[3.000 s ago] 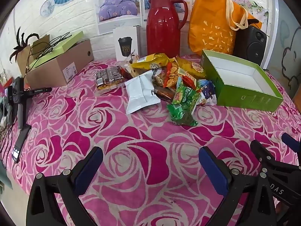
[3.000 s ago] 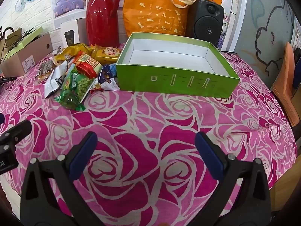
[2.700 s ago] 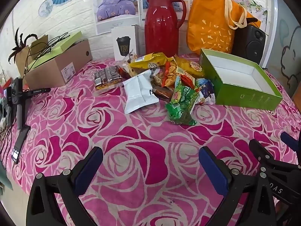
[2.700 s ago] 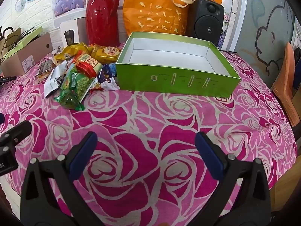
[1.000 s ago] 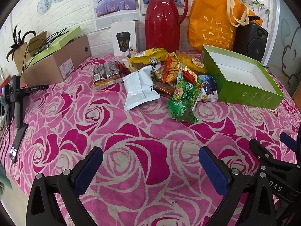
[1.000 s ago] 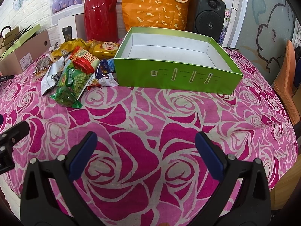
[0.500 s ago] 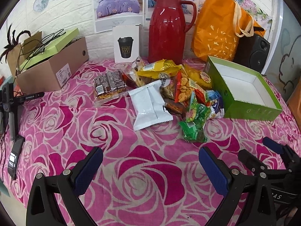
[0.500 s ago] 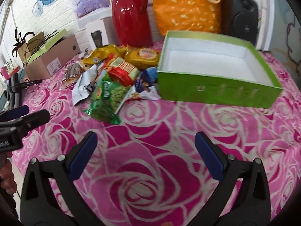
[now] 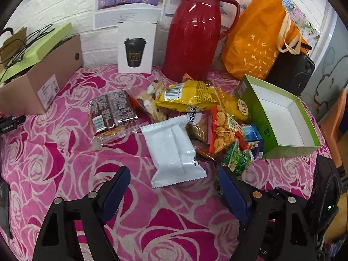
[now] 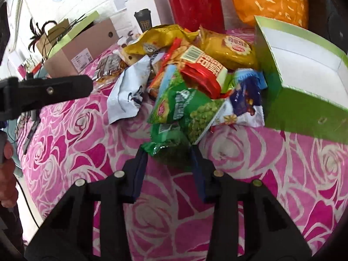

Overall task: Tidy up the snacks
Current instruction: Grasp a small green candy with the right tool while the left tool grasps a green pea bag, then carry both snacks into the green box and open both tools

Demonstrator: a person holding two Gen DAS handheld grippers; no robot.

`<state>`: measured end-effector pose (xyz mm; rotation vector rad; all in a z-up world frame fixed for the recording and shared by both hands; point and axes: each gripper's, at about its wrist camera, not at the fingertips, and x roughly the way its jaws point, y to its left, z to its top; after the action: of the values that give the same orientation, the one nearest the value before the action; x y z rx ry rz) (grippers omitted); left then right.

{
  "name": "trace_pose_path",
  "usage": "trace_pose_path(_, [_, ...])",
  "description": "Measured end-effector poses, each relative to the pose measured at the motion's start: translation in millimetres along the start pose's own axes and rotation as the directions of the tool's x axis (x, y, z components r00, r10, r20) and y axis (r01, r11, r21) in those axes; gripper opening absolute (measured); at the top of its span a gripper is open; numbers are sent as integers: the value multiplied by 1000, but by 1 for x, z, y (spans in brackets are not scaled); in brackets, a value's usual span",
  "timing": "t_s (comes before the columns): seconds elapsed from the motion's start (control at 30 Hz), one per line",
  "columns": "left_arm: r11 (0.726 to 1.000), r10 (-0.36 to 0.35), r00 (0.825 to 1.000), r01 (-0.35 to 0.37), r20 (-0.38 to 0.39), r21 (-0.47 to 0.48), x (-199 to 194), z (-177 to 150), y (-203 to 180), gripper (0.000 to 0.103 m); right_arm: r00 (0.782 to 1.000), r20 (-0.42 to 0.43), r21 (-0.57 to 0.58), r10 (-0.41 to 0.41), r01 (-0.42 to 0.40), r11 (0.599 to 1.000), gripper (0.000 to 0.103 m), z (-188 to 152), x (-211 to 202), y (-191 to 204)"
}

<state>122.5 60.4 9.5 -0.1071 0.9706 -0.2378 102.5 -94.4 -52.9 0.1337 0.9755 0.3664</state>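
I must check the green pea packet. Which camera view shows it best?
The right wrist view: the green pea packet fills the centre, print readable. In the left wrist view, only part shows, small, behind other snacks.

White carton [image 9: 137,47]: picture of a black cup with gold figures reading roughly "197", the last one uncertain. Barcodes, digits too small to read, on the yellow bag [image 9: 187,95], brown pack [image 9: 113,111] and red pack [image 10: 202,69], which also bears large Chinese characters. Shipping label on the cardboard box [image 9: 46,87] and print on the green pea bag [image 10: 184,111]: illegible.
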Motion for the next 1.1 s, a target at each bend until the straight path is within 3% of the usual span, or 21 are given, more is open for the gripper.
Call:
trace_pose_path(0.07, [999,-40,999,41,-22,26,3,0,-6,77,1000,13,-10,-9,9,1000,36,-6,-7,-1])
trace_pose_path(0.27, [986,-148,988,150,-39,71,4,0,-35,77,1000,28,18,-1,0,1000,33,-33,-36,-19])
trace_pose_path(0.37, [981,-134,989,142,-64,130,21,0,-62,75,999,39,45,-20,19,999,33,-42,-52,-31])
trace_pose_path(0.43, [981,-129,985,144,-118,128,39,-3,-72,58,998,47,63,-34,31,998,33,-47,-62,-43])
trace_pose_path(0.47, [982,-132,981,149,-144,113,46,-5,-74,55,998,52,69,-38,35,997,32,-48,-66,-47])
trace_pose_path(0.67, [984,-109,983,128,-148,127,62,-6,-84,55,998,50,107,-46,41,993,33,-50,-73,-65])
trace_pose_path(0.7, [984,-78,985,101,-153,149,67,-7,-86,51,998,48,113,-39,34,993,33,-52,-72,-67])
trace_pose_path(0.73, [981,-56,987,83,-154,173,70,-8,-88,38,998,43,120,-36,31,992,33,-52,-72,-68])
trace_pose_path(0.77, [980,-43,988,72,-150,188,70,-10,-90,10,998,49,129,-28,21,991,32,-53,-75,-69])
trace_pose_path(0.8, [980,-23,989,52,-148,191,68,-12,-90,2,998,64,134,-19,10,991,32,-53,-79,-70])
trace_pose_path(0.87, [982,-89,985,112,-150,151,56,-15,-86,2,995,97,126,-24,12,992,32,-51,-91,-68])
trace_pose_path(0.97, [981,-87,991,104,-106,167,36,-21,-88,2,990,141,113,-33,17,993,32,-46,-108,-68])
trace_pose_path(1.1, [976,-140,988,149,-66,160,6,-17,-94,2,981,190,110,-42,21,994,32,-35,-127,-71])
